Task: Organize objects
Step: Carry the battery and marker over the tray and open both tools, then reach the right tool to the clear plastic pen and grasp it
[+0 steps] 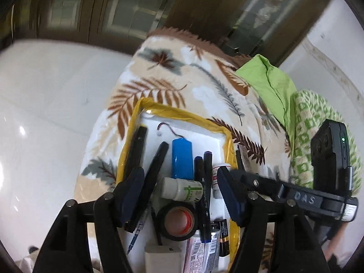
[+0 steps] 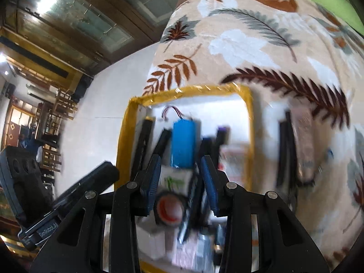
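Note:
A white tray with a yellow taped rim (image 1: 182, 113) lies on a leaf-patterned blanket (image 1: 204, 75). It holds a blue cylindrical battery pack (image 1: 182, 159), a white bottle with a green cross (image 1: 182, 190), a black tape roll (image 1: 178, 221), dark markers (image 1: 206, 182) and flat black bars (image 1: 136, 145). My left gripper (image 1: 180, 193) hovers over the tray, wide open, with nothing between its fingers. My right gripper (image 2: 182, 182) hangs over the same tray (image 2: 188, 91), its jaws partly apart and gripping nothing; this view is blurred. The blue battery pack (image 2: 183, 143) lies just beyond its tips.
Near the tray's front lie a black-and-gold battery (image 1: 224, 236), a white block (image 1: 163, 259) and a printed tube (image 1: 200, 250). On the blanket right of the tray lie a black stick (image 2: 285, 150) and a brownish strip (image 2: 303, 141). Green cloth (image 1: 270, 86) is bunched at the right; white floor (image 1: 45, 113) lies left.

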A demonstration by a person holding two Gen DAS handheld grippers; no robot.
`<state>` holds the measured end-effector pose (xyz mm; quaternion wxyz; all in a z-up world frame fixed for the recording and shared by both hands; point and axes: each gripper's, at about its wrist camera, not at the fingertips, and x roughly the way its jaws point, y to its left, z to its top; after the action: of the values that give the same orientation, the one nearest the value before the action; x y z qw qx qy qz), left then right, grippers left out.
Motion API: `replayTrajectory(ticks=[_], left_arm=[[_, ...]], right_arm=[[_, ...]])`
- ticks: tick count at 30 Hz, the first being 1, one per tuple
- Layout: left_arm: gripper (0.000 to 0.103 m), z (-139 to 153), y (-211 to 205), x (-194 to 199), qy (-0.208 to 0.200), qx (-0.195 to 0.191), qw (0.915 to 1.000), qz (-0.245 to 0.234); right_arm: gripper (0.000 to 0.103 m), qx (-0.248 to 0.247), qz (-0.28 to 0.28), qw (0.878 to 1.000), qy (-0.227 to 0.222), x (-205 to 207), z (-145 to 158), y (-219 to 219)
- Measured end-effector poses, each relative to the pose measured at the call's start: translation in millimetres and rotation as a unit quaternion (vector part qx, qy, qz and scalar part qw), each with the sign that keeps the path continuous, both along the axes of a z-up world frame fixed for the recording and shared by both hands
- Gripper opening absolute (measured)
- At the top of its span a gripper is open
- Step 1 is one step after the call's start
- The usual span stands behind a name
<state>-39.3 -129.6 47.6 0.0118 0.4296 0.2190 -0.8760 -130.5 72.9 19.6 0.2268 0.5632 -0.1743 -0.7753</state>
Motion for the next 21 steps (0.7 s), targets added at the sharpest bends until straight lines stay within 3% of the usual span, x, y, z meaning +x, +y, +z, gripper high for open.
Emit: replayTrajectory(ticks=[6,12,15,21], left_arm=[[0.067,12.3,41.5,16.5,0.026,-0.088,0.9952,-0.034],[0.067,9.3,76.5,37.5,0.032,-0.117,0.991,-0.056],[0.067,7.5,96.7,47.7,0.051,-0.109,0.9896,-0.078],[0.067,-9.4,118.1,54.7,0.02,-0.041,0.992,-0.118]], right_arm=[[0.037,0.021,-0.028,0.999,0.009,38.3,0.1,51.6],[0.037,0.1,-0.077,0.992,0.018,67.7,-12.1,112.5],[0.037,0.103,-0.092,0.99,0.003,78.5,-26.7,135.8],[0.037,0.105,-0.085,0.99,-0.038,97.0,-68.6,152.1]])
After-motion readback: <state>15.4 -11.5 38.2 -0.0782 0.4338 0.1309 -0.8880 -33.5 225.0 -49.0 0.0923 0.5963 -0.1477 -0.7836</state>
